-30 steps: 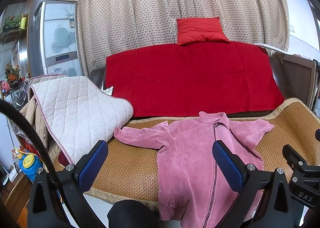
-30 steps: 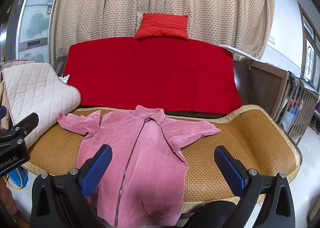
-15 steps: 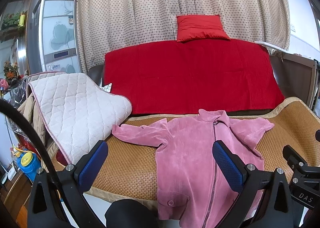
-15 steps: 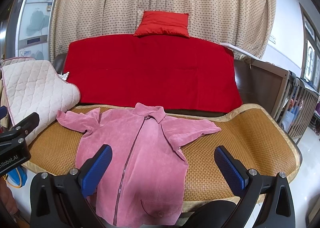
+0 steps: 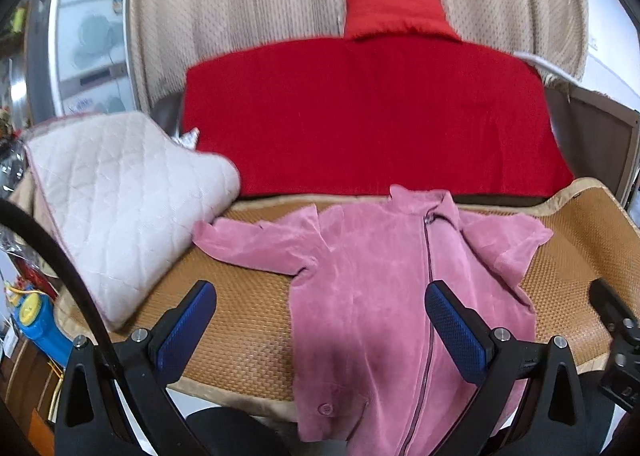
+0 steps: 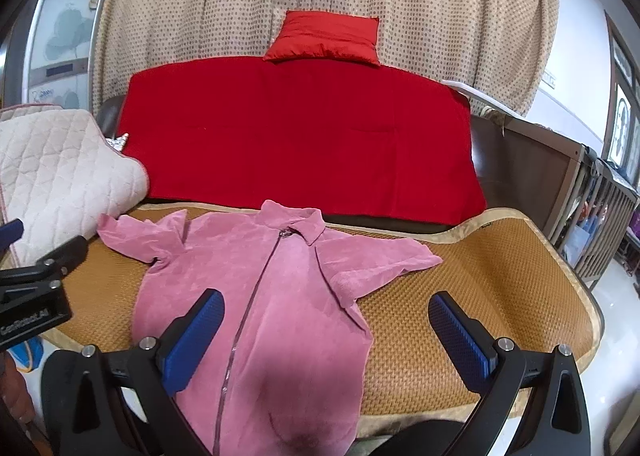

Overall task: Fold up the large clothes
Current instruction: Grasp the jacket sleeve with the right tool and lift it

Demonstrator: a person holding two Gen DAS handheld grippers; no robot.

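A pink zip-front jacket (image 5: 372, 288) lies spread flat, front up, on a woven tan mat (image 5: 240, 316) on a sofa seat; its hem hangs over the front edge. It also shows in the right wrist view (image 6: 272, 296) with both sleeves out to the sides. My left gripper (image 5: 320, 320) is open and empty, above the jacket's left lower part. My right gripper (image 6: 326, 332) is open and empty, above the jacket's right lower part and the mat (image 6: 480, 280).
A folded white quilted pad (image 5: 112, 208) lies at the mat's left end, touching the left sleeve. A red blanket (image 5: 372, 116) covers the sofa back with a red cushion (image 5: 396, 12) on top. Dotted curtains hang behind. A wooden rail (image 6: 600, 216) stands right.
Both grippers have moved forward and down toward the jacket, which now looks larger and lower in both views. The jacket itself has not moved.
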